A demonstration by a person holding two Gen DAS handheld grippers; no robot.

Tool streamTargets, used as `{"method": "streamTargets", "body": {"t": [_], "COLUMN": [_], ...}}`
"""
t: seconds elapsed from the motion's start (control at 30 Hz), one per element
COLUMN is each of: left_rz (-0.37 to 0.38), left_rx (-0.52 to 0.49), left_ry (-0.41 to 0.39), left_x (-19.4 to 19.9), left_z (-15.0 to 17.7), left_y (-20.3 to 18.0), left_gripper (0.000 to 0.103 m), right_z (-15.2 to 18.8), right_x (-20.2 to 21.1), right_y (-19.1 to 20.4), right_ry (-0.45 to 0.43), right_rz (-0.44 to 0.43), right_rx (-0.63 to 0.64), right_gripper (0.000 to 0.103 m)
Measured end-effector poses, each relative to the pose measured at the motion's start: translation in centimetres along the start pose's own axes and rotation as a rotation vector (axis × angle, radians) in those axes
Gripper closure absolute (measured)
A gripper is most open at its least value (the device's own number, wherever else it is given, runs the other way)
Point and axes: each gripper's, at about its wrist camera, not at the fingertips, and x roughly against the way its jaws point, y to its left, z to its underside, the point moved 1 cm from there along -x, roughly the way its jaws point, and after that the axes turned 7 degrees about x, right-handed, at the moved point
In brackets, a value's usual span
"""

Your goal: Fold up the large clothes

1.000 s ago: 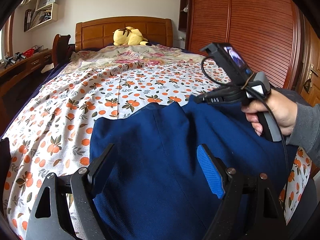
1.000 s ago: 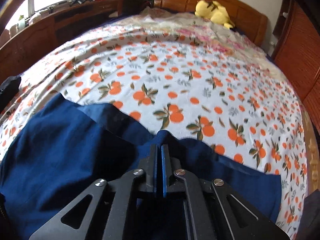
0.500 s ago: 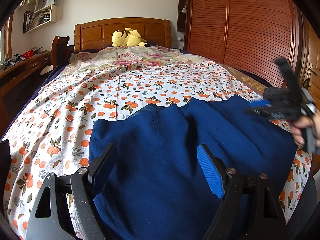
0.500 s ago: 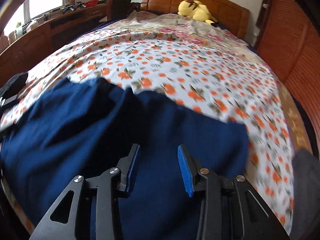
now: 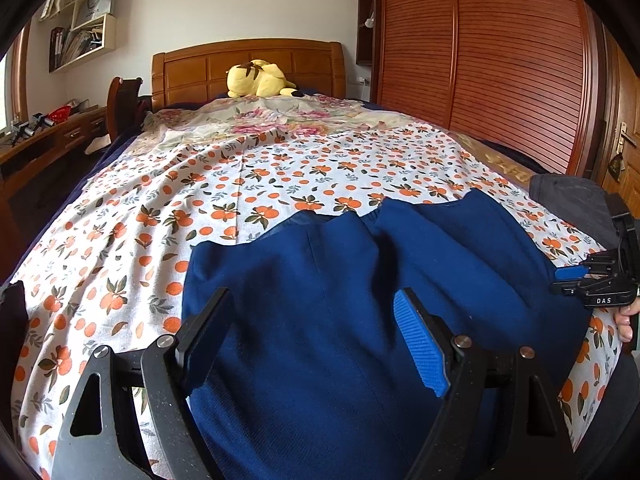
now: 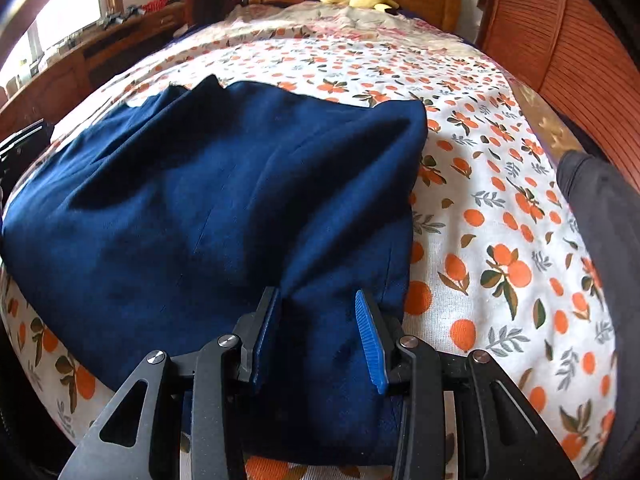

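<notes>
A dark blue garment (image 5: 320,272) lies folded on the orange-print bed sheet (image 5: 240,184), near the foot of the bed. My left gripper (image 5: 316,332) hovers open over its near part, the jaws wide apart and the pads clear of the cloth. In the right wrist view the same garment (image 6: 200,200) fills the left and middle. My right gripper (image 6: 318,332) stands partly open just above its near right edge, with cloth showing between the pads but not pinched. The left wrist view catches the right gripper (image 5: 562,280) at the garment's right side, held by a hand (image 5: 624,320).
A yellow plush toy (image 5: 260,80) rests by the wooden headboard (image 5: 248,60). A slatted wooden wardrobe (image 5: 500,60) runs along the right of the bed, and a desk (image 5: 48,140) along the left. A dark grey cloth (image 6: 600,208) lies at the bed's right edge.
My right gripper has let go of the blue garment's edge, opened, and swung across to the garment's right side. The cloth now lies flat. The left gripper has not moved.
</notes>
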Motion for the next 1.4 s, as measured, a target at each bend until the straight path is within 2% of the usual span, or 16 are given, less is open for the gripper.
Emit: {"method": "streamTargets", "body": {"t": [0.17, 0.27, 0.33, 0.43, 0.5, 0.53, 0.7, 0.83, 1.0, 1.17, 1.4], "left_rz": [-0.036, -0.047, -0.046, -0.074, -0.089, -0.096, -0.147, -0.182, -0.204, -0.18, -0.193], "left_rx": [0.014, 0.048, 0.065, 0.073, 0.073, 0.076, 0.103, 0.146, 0.207, 0.298, 0.323], "left_ry": [-0.014, -0.018, -0.014, 0.009, 0.03, 0.04, 0.079, 0.113, 0.136, 0.172, 0.21], "left_x": [1.5, 3.3, 4.3, 5.6, 6.2, 6.5, 8.2, 9.0, 9.8, 9.2, 7.6], "left_z": [0.2, 0.8, 1.2, 2.4, 3.3, 3.9, 6.3, 7.6, 8.6, 9.5, 10.1], "left_y": [0.3, 0.7, 0.9, 0.8, 0.5, 0.4, 0.8, 2.0, 3.6, 4.5, 4.3], "left_gripper": [0.021, 0.021, 0.021, 0.033, 0.045, 0.047, 0.049, 0.049, 0.049, 0.049, 0.049], "right_z": [0.1, 0.7, 1.2, 1.1, 0.8, 0.7, -0.3, -0.4, 1.7, 2.0, 1.9], "right_x": [0.8, 2.3, 3.6, 5.1, 5.5, 5.4, 5.3, 3.8, 1.3, 1.1, 1.6], "right_y": [1.1, 1.3, 1.2, 2.2, 3.0, 3.5, 6.8, 9.3, 10.2, 10.9, 11.9], "right_ry": [-0.013, -0.056, -0.095, -0.154, -0.184, -0.193, -0.24, -0.226, -0.159, -0.172, -0.18], "right_rz": [0.051, 0.072, 0.045, 0.031, -0.012, -0.034, -0.144, -0.217, -0.233, -0.199, -0.164], "right_rx": [0.031, 0.038, 0.044, 0.072, 0.078, 0.086, 0.136, 0.191, 0.228, 0.278, 0.29], "right_gripper": [0.063, 0.063, 0.063, 0.063, 0.063, 0.063, 0.063, 0.063, 0.063, 0.063, 0.063]}}
